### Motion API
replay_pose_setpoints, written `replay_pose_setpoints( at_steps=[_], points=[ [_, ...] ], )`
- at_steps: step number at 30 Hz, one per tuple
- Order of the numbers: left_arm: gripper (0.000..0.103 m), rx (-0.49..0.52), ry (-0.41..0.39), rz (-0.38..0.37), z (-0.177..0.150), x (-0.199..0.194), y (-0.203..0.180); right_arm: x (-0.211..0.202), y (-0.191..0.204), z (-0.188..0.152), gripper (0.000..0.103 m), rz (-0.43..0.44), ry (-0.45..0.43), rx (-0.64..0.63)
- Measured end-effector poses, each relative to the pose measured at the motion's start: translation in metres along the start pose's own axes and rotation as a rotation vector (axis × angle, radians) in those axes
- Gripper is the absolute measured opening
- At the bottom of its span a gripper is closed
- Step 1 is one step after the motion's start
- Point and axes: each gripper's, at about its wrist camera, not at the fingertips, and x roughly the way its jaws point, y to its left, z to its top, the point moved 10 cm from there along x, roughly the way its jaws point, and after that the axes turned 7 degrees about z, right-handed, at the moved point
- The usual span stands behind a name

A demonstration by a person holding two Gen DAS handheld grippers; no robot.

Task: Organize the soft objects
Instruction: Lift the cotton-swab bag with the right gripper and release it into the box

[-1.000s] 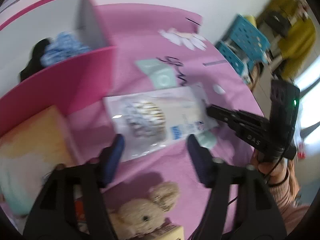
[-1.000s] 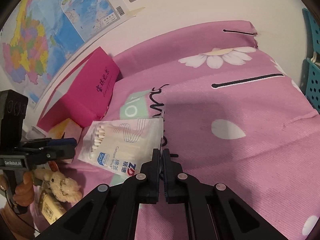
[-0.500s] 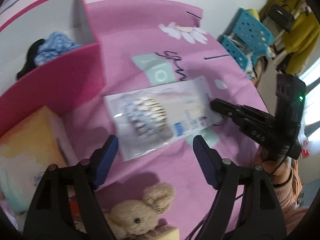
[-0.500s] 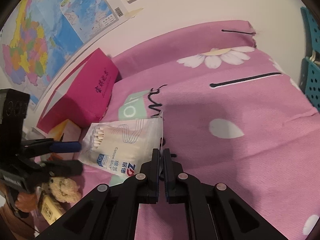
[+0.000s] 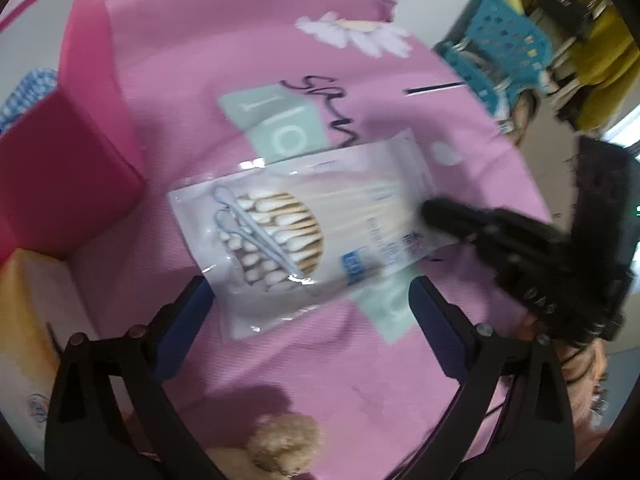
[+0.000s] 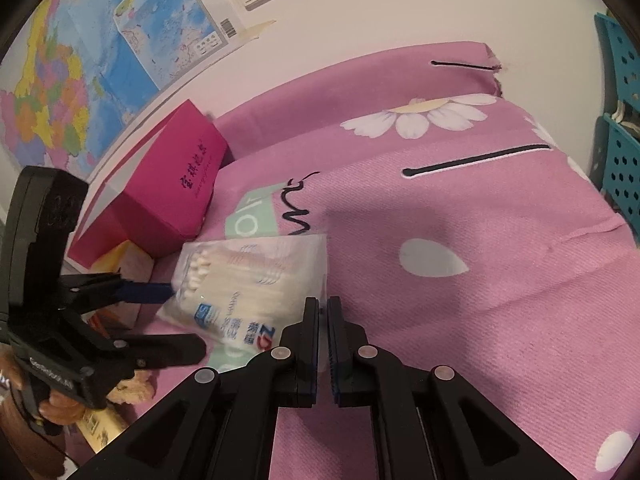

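A clear pack of cotton swabs lies on the pink flowered cloth. My left gripper hovers over the pack's near end with its jaws opening wide. That end sits between the blue pads, which do not press on it. My right gripper is shut on the pack's far edge, and its black tip lies over that edge in the left wrist view. From the right wrist view the left gripper straddles the pack's left end.
An open pink box holding a blue checked cloth stands left of the pack. A yellow carton sits beside it. A tan plush toy lies under the left gripper. Teal crates stand beyond the table's right edge.
My left gripper has spread its jaws much wider and dropped closer to the pack, so the pack's end now lies between the pads. The right gripper has stayed still.
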Motion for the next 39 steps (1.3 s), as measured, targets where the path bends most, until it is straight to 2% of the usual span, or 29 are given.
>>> replay_pose_setpoints(
  at_steps=[2,4,7,9,14,23,27,31,36,39],
  points=[
    [0.098,-0.023,-0.004,-0.036,-0.001,-0.003,0.002,0.002,0.005,-0.001,0.007,0.051,0.009,0.007],
    [0.097,-0.049,-0.014,-0.070,-0.001,-0.006,0.005,0.003,0.009,-0.002,0.007,0.065,0.010,-0.002],
    [0.086,-0.087,-0.028,-0.082,-0.001,-0.011,0.013,0.004,0.012,-0.003,0.007,0.099,0.004,0.011],
    [0.074,-0.095,-0.030,-0.076,-0.002,-0.012,0.016,0.002,0.016,-0.002,0.007,0.138,-0.008,0.027],
    [0.064,-0.109,-0.064,-0.077,-0.006,-0.026,0.017,-0.009,0.021,0.003,0.007,0.149,-0.040,0.026],
    [0.063,-0.113,-0.199,-0.031,-0.008,-0.091,0.025,-0.039,0.057,0.022,0.007,0.189,-0.095,-0.046],
    [0.063,-0.145,-0.274,-0.006,-0.007,-0.132,0.050,-0.052,0.095,0.039,0.007,0.229,-0.119,-0.120],
    [0.063,-0.167,-0.345,0.071,-0.005,-0.170,0.085,-0.050,0.141,0.058,0.007,0.285,-0.127,-0.197],
    [0.063,-0.246,-0.382,0.155,0.002,-0.200,0.149,-0.017,0.196,0.081,0.007,0.354,-0.098,-0.250],
    [0.063,-0.285,-0.384,0.206,0.003,-0.205,0.188,0.011,0.227,0.093,0.007,0.381,-0.071,-0.270]
  ],
)
